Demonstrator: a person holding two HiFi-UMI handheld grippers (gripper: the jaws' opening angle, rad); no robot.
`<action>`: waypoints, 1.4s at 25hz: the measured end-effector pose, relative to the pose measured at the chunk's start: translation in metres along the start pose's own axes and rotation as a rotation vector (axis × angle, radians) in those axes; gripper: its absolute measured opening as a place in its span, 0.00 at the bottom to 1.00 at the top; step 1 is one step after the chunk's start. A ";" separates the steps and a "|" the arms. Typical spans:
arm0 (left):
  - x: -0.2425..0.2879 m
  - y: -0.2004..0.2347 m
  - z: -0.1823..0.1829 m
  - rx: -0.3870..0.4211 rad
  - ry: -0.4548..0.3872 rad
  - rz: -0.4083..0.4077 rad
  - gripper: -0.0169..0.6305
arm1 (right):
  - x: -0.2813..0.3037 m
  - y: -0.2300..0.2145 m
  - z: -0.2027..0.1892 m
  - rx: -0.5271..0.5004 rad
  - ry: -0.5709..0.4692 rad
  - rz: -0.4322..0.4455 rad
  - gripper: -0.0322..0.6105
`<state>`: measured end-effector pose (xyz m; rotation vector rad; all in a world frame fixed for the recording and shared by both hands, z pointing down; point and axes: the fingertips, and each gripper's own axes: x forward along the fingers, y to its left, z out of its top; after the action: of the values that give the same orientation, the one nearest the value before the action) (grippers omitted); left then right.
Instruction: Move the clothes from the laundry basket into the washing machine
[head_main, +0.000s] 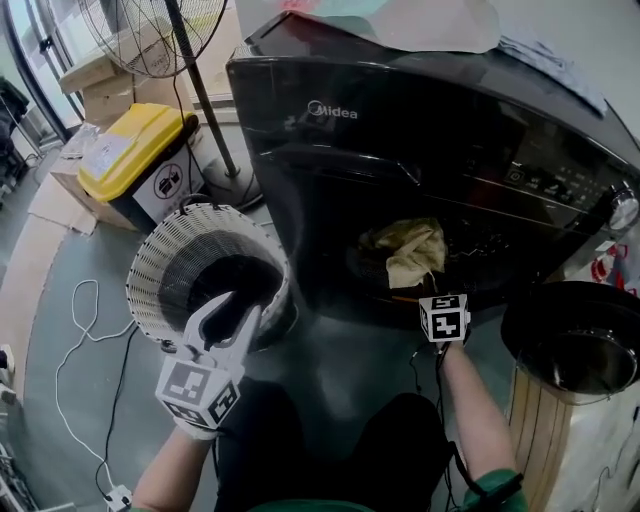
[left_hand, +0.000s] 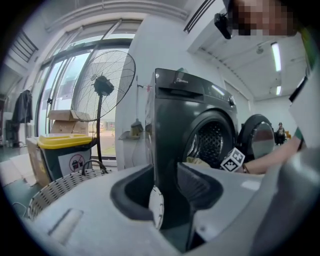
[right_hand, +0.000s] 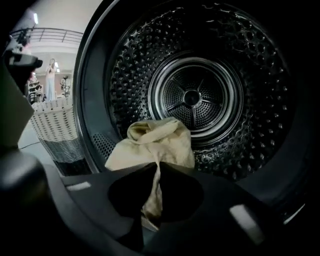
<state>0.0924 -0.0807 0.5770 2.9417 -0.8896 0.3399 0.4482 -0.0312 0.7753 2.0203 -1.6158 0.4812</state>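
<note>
The dark front-loading washing machine stands with its door swung open at the right. A beige cloth lies at the mouth of the drum. My right gripper reaches into the opening, and in the right gripper view its jaws are shut on a fold of the beige cloth. The white woven laundry basket stands on the floor left of the machine. Its inside is dark, and I cannot tell what is in it. My left gripper hovers over the basket's near rim, open and holding nothing.
A yellow-lidded bin and cardboard boxes stand behind the basket. A standing fan's pole and base rise between the bin and the machine. White cables trail across the grey floor at the left. Light fabric lies on top of the machine.
</note>
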 end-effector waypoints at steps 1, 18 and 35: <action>-0.003 0.003 -0.001 -0.004 0.001 0.009 0.25 | 0.000 -0.004 0.012 0.005 -0.023 -0.001 0.07; -0.043 0.032 -0.014 -0.002 0.033 0.128 0.25 | 0.029 -0.077 0.076 0.167 -0.092 -0.147 0.37; 0.001 -0.004 0.008 -0.014 -0.028 -0.019 0.25 | -0.059 -0.038 0.071 0.231 -0.187 -0.036 0.39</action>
<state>0.0965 -0.0787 0.5693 2.9470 -0.8630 0.2904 0.4691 -0.0195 0.6778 2.3214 -1.6951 0.4983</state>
